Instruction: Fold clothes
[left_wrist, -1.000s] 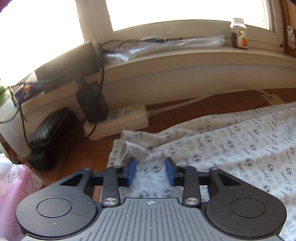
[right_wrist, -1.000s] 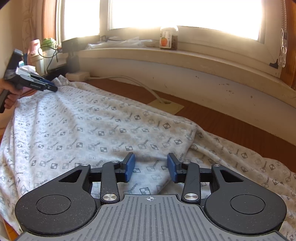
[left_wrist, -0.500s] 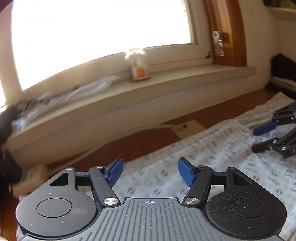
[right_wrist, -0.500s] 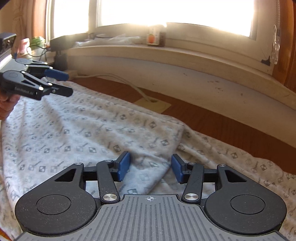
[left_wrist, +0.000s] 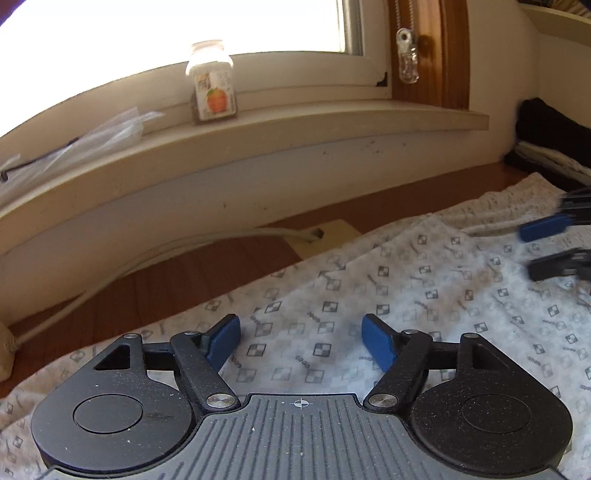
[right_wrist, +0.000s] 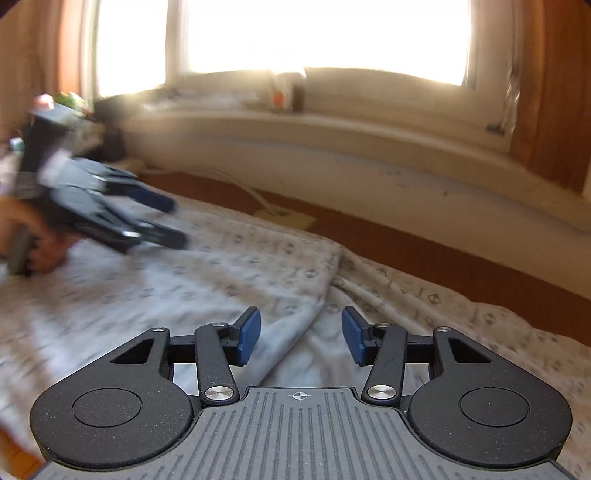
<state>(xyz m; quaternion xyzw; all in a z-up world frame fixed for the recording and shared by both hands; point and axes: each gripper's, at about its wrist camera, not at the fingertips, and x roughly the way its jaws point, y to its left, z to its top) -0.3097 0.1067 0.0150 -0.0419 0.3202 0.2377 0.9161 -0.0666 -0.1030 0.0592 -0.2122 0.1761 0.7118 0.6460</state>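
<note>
Two pairs of black, blue-padded tongs stand wide apart and empty: the left gripper (left_wrist: 301, 341) and the right gripper (right_wrist: 301, 334), each hovering low over one white cotton garment printed with small grey checkered squares (left_wrist: 424, 295). That garment lies directly under and ahead of both, spread over a brown wooden tabletop (left_wrist: 166, 280), its long axis running left to right, roughly parallel to the cream-painted window sill (left_wrist: 258, 136). Between the right gripper's pads a folded-over edge forms a soft raised ridge (right_wrist: 325, 280), with a lower layer spreading out to the right; this gripper is judged the nearer to a graspable edge. Under the left gripper the cloth is flat and lightly creased. The fabric looks thin and limp, so it should drape and sag when lifted. Whether this overlap is a made fold or loose rumpling cannot be told.
</note>
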